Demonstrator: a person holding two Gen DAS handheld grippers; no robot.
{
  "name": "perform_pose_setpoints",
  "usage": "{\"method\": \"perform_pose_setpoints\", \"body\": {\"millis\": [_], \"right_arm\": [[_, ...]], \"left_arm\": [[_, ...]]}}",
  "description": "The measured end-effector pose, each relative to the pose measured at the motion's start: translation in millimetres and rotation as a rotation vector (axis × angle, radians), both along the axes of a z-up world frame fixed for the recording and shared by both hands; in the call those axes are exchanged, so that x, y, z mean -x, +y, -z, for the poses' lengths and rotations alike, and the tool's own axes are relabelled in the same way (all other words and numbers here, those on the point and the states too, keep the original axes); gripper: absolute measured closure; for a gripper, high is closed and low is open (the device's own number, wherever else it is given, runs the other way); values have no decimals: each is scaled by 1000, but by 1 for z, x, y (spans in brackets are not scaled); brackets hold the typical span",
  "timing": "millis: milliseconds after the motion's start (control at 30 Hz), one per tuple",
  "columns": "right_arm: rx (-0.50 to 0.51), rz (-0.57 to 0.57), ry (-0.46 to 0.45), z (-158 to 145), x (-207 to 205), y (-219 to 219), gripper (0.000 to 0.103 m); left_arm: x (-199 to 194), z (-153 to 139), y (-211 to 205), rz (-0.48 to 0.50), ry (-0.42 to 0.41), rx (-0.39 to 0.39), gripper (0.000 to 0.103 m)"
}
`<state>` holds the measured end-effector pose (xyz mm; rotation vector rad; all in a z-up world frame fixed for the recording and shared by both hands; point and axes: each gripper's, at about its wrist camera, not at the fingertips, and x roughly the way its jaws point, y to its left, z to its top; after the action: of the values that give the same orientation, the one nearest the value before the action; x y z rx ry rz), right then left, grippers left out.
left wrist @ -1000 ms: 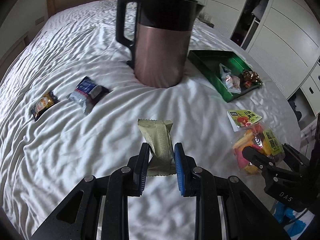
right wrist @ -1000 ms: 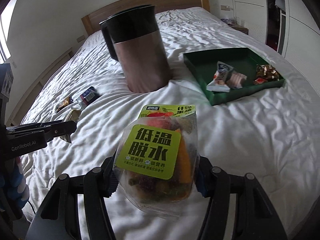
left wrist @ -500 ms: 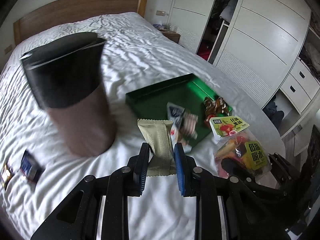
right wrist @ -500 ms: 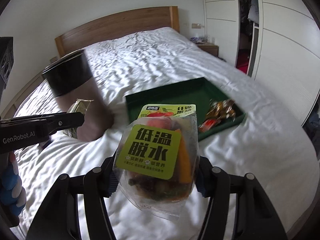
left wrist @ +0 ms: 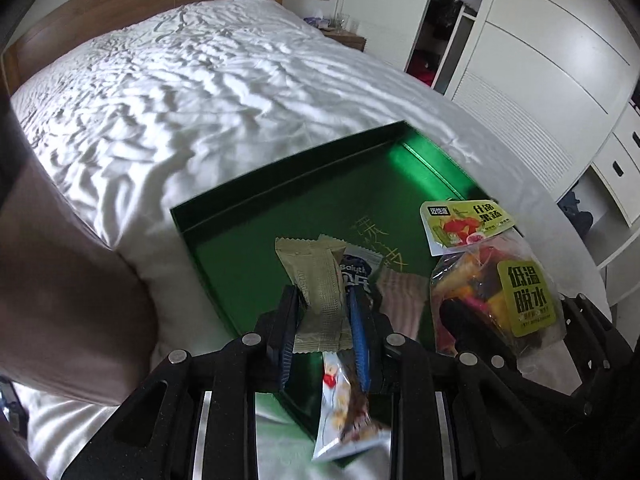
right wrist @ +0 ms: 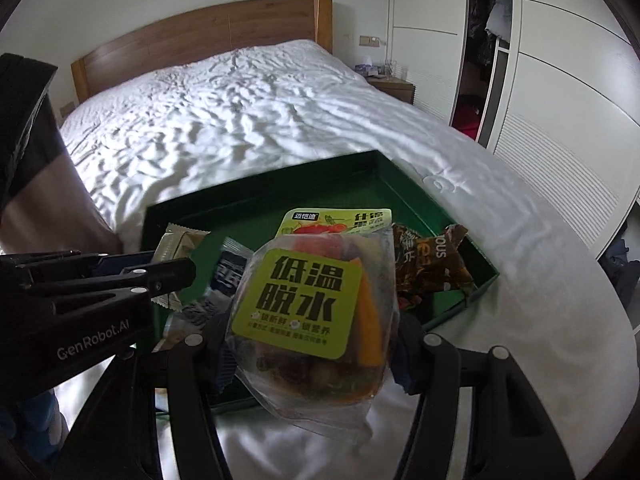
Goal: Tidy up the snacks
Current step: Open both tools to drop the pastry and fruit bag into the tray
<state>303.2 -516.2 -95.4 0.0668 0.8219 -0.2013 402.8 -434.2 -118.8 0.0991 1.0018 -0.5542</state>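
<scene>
Since a second ago we have swung both tools from the open bed to above the green tray (left wrist: 280,184). Left tool (left wrist: 324,332) clamps the beige wafer packet (left wrist: 316,280); right tool (right wrist: 310,364) grips the dried-fruit bag (right wrist: 312,300). Neither released; several snacks already lie inside.

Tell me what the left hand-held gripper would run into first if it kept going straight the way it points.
Probably the snack packets already lying in the green tray: the left hand-held gripper, shut on a beige wrapper, points down at the dark blue packet just beyond its tips. Depth is hard to judge here.
</scene>
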Motion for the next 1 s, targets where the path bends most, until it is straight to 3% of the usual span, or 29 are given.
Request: {"method": "perform_pose_setpoints", "body": {"millis": [233, 433, 533, 600, 667, 800, 1000], "right_arm": [[25, -5, 3, 16, -12, -7, 67], [153, -41, 37, 22, -20, -3, 62], [191, -69, 58, 22, -22, -1, 61], [209, -83, 63, 17, -21, 1, 50], [221, -85, 56, 11, -19, 3, 29], [237, -79, 57, -5, -14, 5, 27], [201, -45, -16, -59, 19, 8, 27]], "left_arm": [[-14, 35, -1, -34, 55, -23, 81], [-12, 37, 0, -28, 41, -30, 81], [-9, 31, 2, -23, 17, -43, 77], [-8, 23, 5, -17, 8, -41, 70], [-5, 14, 8, -22, -7, -48, 65], [6, -3, 14, -13, -17, -64, 63], [41, -44, 40, 1, -54, -66, 62]]}}
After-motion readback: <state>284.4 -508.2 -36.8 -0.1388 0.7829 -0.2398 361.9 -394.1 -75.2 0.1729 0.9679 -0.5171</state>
